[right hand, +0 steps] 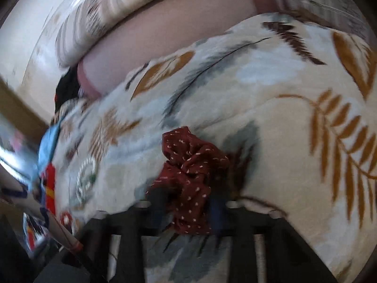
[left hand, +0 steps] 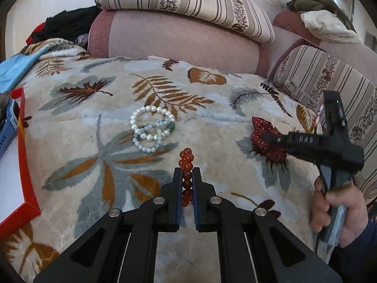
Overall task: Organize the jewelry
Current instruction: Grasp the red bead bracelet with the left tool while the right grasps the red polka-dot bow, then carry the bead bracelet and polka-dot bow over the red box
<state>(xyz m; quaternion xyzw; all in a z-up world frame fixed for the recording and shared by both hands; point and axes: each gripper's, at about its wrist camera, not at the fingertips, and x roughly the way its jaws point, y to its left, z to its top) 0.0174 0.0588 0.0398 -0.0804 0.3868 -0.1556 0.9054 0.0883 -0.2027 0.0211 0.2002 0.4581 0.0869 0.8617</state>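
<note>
My left gripper (left hand: 187,173) is shut on a red-orange bead bracelet (left hand: 186,162), held above the leaf-patterned blanket (left hand: 94,122). A white pearl bracelet (left hand: 150,114) and a pale green bead bracelet (left hand: 150,141) lie tangled ahead of it; they show blurred in the right wrist view (right hand: 86,179). My right gripper (right hand: 188,202) is shut on a dark red dotted scrunchie (right hand: 190,165). From the left wrist view the right gripper (left hand: 266,138) sits on the scrunchie (left hand: 264,127) at the right.
A red-edged box (left hand: 23,165) lies at the left edge, with a blue cloth (left hand: 16,68) behind it. Pink and striped sofa cushions (left hand: 176,40) stand behind the blanket. The right wrist view is motion-blurred.
</note>
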